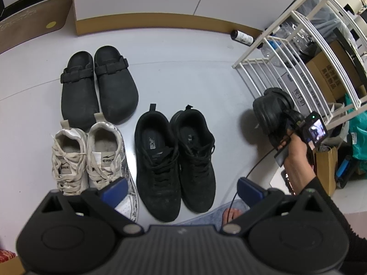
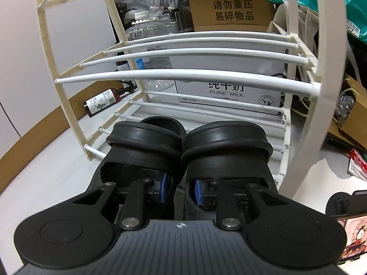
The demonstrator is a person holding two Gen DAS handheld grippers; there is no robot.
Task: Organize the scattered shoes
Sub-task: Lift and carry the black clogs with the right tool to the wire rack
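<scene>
Three pairs stand on the pale floor in the left wrist view: black clogs [image 1: 98, 84] at the back, white sneakers [image 1: 87, 158] in front of them, black lace-up sneakers [image 1: 174, 158] to their right. My left gripper [image 1: 182, 191] hovers open above the sneakers with nothing between its blue pads. At the right a hand [image 1: 296, 153] carries a pair of black slippers [image 1: 273, 112] in front of the white shoe rack [image 1: 298, 57]. In the right wrist view my right gripper [image 2: 181, 192] is shut on the slippers [image 2: 224, 144], pinching their inner walls together just before the rack's lowest tier [image 2: 206, 116].
A brown bottle [image 2: 103, 100] lies on the floor left of the rack. A milk carton box [image 2: 229, 91] and a cardboard box [image 2: 231, 2] sit behind the rack bars. Bags and clutter [image 1: 357, 137] crowd the right side. A bare foot [image 1: 231, 214] shows near my left gripper.
</scene>
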